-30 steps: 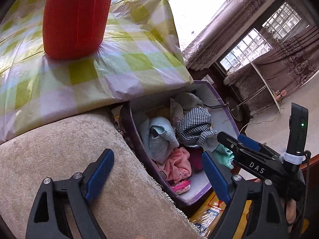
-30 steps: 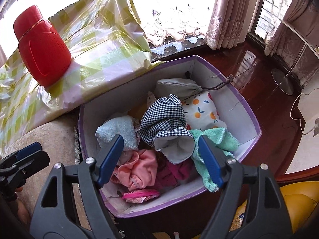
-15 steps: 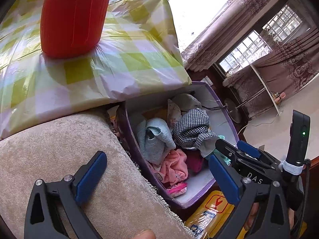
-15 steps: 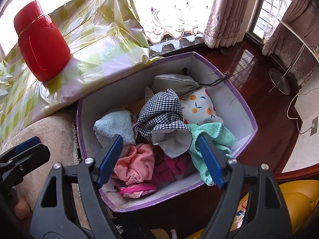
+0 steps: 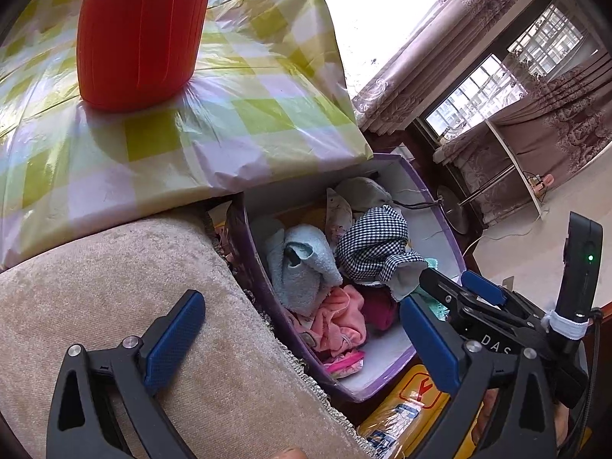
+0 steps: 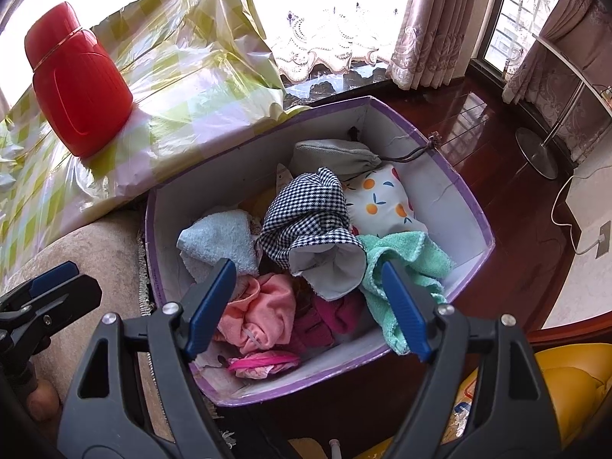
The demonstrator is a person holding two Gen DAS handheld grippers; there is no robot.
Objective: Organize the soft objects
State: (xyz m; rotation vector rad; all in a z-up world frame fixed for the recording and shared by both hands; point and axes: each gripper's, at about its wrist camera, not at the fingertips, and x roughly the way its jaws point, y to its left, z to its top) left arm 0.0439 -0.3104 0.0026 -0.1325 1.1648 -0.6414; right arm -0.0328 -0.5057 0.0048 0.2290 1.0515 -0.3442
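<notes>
A purple-rimmed box point(image 6: 451, 176) holds several soft things: a black-and-white checked cloth point(image 6: 306, 206), a light blue towel point(image 6: 222, 237), a pink cloth point(image 6: 264, 310), a green towel point(image 6: 405, 260), an orange-print pouch point(image 6: 382, 202) and a grey drawstring pouch point(image 6: 332, 155). My right gripper point(image 6: 306, 266) hangs open above the box's near half, holding nothing. My left gripper point(image 5: 300, 298) stands wide open and empty over the beige cushion point(image 5: 95, 287) to the left of the box point(image 5: 440, 206). In the left wrist view the checked cloth point(image 5: 375, 241) and blue towel point(image 5: 302, 264) show.
A red plastic container point(image 6: 76, 88) stands on a green-checked, plastic-wrapped bundle point(image 6: 183, 76) behind the cushion. A yellow bag point(image 6: 566, 375) lies at the box's near right. Beyond the box are dark wooden floor, a lamp stand base point(image 6: 535, 153) and curtains.
The left gripper's jaws have spread wider. The right gripper's jaws have kept their spread, and both hands have stayed about where they were.
</notes>
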